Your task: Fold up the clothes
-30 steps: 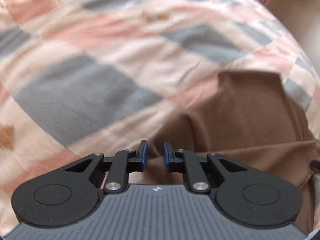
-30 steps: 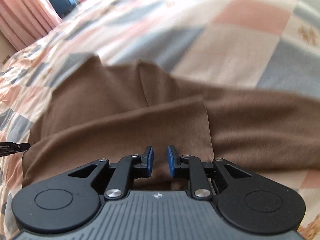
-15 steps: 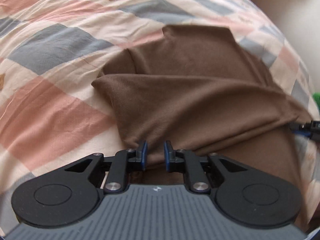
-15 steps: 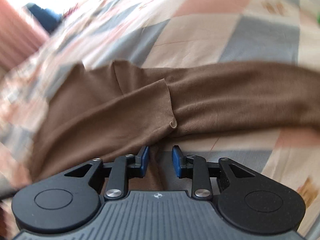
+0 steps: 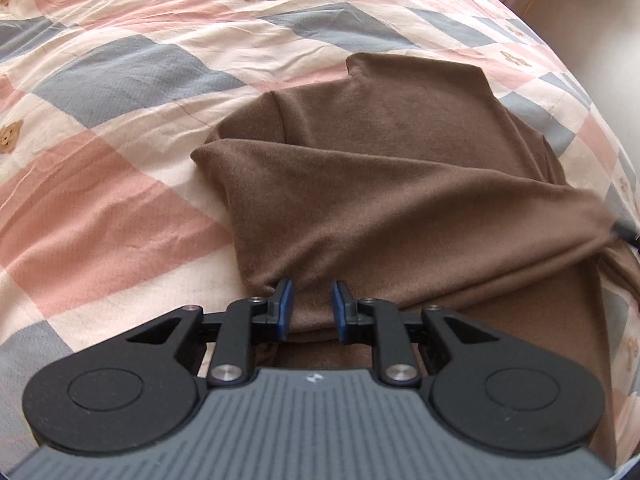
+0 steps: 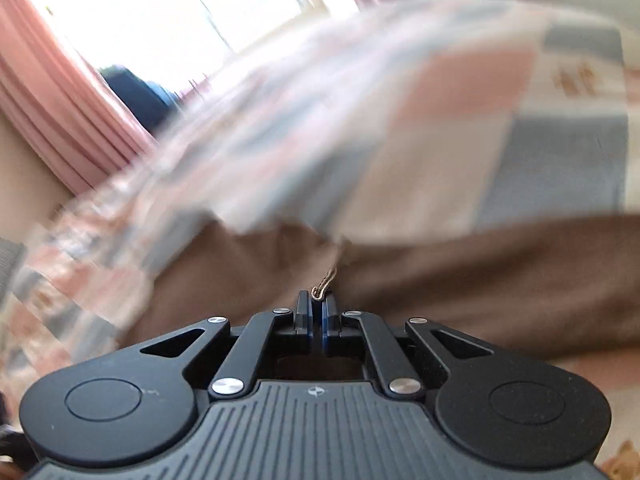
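A: Where is the garment now?

B: The soft brown knit top point(image 5: 392, 184) lies on the bed, spread over the pink, grey and cream patchwork quilt with little bear prints point(image 5: 120, 80). One sleeve is laid across the body from the left shoulder down toward the right edge.

A: And what changed in the last half second?

B: The right gripper point(image 6: 316, 310) closed. Half a second ago its blue pads stood apart just short of the sleeve's end; now they are pressed together with a thin hem of brown cloth pinched between them (a loose thread curls out just above the pads). Its view is streaked with motion blur, the pink curtains point(image 6: 52, 92) and bright window swinging in, so I judge the gripper is lifting or turning.

A: The left one?

B: The left gripper point(image 5: 309, 305) has its pads parted around a fold of the top, cloth lying between them, though I cannot say it is squeezed.

A: Meaning for the fold?

B: The sleeve is now held, so it can probably be carried over the body.
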`<state>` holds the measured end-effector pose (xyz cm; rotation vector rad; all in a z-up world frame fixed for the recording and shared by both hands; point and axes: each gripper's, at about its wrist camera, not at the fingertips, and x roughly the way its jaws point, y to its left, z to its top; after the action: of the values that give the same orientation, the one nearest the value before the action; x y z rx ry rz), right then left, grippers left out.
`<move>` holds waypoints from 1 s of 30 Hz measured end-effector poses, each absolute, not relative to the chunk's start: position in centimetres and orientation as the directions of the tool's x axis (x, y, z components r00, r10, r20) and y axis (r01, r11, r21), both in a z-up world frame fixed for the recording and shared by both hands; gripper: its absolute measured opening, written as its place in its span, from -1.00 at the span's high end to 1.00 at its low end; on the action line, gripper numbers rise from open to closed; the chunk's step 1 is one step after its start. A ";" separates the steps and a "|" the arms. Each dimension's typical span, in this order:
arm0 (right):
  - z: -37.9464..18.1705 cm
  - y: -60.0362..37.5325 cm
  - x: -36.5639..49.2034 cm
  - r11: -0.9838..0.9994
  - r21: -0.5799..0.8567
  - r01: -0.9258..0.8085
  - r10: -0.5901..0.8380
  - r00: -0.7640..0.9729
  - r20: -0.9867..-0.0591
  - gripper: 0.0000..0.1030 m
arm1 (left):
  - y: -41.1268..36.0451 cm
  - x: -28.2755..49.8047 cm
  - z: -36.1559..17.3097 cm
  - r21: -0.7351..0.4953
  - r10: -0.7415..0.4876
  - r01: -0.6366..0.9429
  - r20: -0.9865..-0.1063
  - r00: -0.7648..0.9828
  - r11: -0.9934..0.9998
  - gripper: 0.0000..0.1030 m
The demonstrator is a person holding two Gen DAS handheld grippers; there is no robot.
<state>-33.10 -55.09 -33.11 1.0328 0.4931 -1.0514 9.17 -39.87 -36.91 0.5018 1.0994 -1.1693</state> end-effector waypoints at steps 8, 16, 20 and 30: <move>-32.4 -54.7 -34.4 0.131 0.402 0.906 -0.509 0.410 -0.757 0.48 | -39.7 6.9 -35.2 -0.147 -0.464 0.924 -0.885 0.036 0.353 0.63; -31.3 -52.7 -42.5 -0.057 0.469 0.881 -0.533 0.370 -0.761 0.27 | -39.7 3.5 -33.4 -0.093 -0.418 0.926 -0.905 0.074 0.365 0.60; -31.5 -49.1 -52.9 -0.328 0.541 0.775 -0.568 0.295 -0.768 0.25 | -39.8 0.2 -31.6 -0.133 -0.438 0.934 -0.899 0.028 0.333 0.49; -35.7 -46.0 -66.6 -0.628 0.655 0.421 -0.629 0.220 -0.745 0.18 | -42.1 -6.8 -31.1 -0.160 -0.407 0.954 -0.912 -0.045 0.254 0.41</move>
<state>-66.60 -45.99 -35.70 1.6412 -0.1987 -1.5496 -6.80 -42.11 -31.12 0.6527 1.0995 -1.2377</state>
